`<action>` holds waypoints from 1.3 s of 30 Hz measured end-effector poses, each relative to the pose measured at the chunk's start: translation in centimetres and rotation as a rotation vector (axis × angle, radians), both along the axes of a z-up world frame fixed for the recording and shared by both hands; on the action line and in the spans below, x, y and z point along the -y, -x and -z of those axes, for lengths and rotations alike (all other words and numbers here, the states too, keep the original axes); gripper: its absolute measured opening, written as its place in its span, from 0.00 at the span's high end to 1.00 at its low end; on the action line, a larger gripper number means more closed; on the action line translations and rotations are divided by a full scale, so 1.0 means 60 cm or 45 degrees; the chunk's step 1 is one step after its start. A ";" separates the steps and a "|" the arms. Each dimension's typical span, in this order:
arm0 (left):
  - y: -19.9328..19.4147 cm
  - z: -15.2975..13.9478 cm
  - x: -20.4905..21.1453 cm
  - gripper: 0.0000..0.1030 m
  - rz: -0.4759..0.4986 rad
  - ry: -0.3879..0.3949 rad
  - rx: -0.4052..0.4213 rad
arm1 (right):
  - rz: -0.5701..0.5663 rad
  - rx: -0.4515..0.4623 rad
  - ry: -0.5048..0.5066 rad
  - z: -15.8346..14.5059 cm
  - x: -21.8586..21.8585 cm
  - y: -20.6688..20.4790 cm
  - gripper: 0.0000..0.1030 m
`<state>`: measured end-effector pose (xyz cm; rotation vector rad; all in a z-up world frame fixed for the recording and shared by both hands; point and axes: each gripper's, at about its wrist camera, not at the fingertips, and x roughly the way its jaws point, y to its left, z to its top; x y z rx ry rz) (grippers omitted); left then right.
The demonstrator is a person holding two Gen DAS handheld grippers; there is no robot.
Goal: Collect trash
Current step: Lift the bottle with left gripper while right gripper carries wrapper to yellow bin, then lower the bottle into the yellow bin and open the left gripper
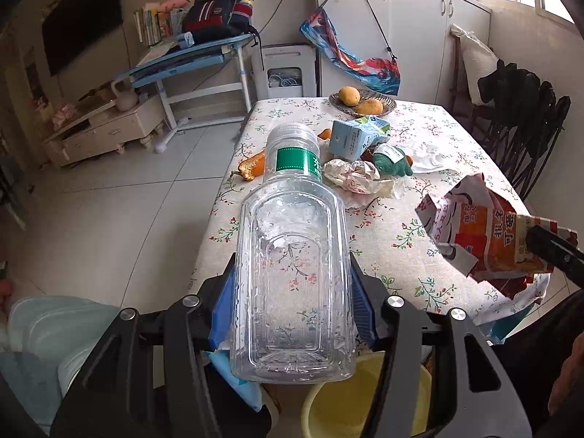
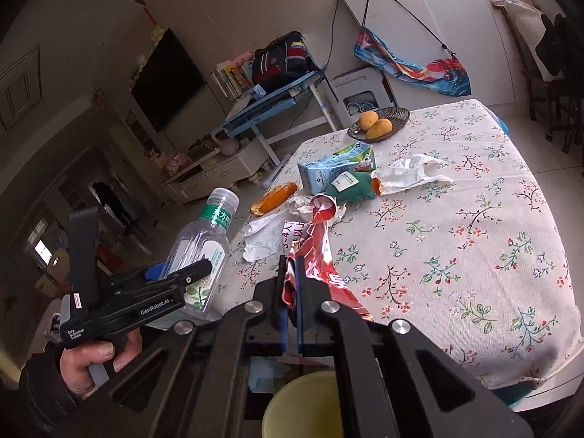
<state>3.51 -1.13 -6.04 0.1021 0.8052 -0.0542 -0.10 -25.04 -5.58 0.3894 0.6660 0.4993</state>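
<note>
My left gripper (image 1: 292, 314) is shut on a clear plastic bottle (image 1: 292, 255) with a green label, held above the table's front edge; it also shows in the right wrist view (image 2: 199, 252). My right gripper (image 2: 291, 284) is shut on a torn red and orange snack wrapper (image 2: 317, 248), seen in the left wrist view too (image 1: 485, 233). A yellow bin (image 1: 339, 412) stands on the floor just below both grippers, also in the right wrist view (image 2: 306, 405). More trash lies mid-table: crumpled paper (image 1: 354, 179), a blue carton (image 1: 357, 137), orange peel (image 1: 253, 168), white tissue (image 2: 408, 173).
A floral tablecloth covers the table (image 2: 456, 255). A dark basket with two mangoes (image 1: 361, 102) sits at the far edge. A green plush toy (image 1: 392, 162) lies by the carton. Dark chairs (image 1: 525, 116) stand at the right; a blue desk (image 1: 193, 62) is beyond on the left.
</note>
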 end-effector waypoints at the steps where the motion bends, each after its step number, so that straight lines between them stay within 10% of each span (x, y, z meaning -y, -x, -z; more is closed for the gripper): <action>1: 0.003 -0.001 -0.001 0.49 -0.002 0.003 0.004 | -0.027 -0.007 0.005 0.003 -0.006 0.006 0.96; 16: 0.050 -0.020 -0.018 0.49 -0.031 0.026 0.077 | -0.423 -0.256 0.272 0.092 -0.131 0.074 0.93; 21: 0.065 -0.024 -0.025 0.49 -0.036 0.037 0.090 | -0.372 -0.291 0.271 0.104 -0.122 0.074 0.70; 39: 0.132 -0.003 -0.006 0.49 0.055 0.033 0.026 | -0.054 -0.055 0.139 0.041 -0.051 0.082 0.59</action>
